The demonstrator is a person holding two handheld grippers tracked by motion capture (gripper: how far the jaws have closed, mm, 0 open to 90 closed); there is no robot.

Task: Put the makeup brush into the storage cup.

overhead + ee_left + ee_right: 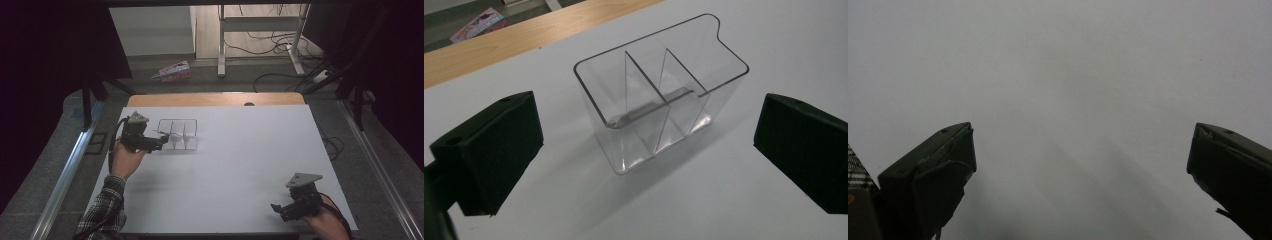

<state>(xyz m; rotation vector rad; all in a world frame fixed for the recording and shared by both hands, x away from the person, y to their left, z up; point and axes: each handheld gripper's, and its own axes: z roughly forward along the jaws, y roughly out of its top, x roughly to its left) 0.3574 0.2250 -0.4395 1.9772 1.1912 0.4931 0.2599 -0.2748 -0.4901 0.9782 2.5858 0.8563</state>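
From the high view, the person's left arm in a checked sleeve (102,212) comes up from the bottom edge. The left hand (126,159) holds the left gripper (161,142) out over the white table (240,165). The gripper points sideways at a clear box (178,134) that stands upright on the far left part of the table. The gripper's tips are just beside the box's near end; I cannot tell from here if they touch it. The right hand (327,220) sits low near the bottom right corner of the table. It holds the right gripper (280,209), which points to the left, well apart from the box.

In the left gripper view, the left gripper (646,145) has its two black jaws wide apart. The clear box (659,95) stands between and just past them. Nothing is held. The box has thin walls inside that split it into parts.

In the right gripper view, the right gripper (1080,165) has its jaws wide apart too. They hold nothing, with bare white table (1073,75) beyond them.
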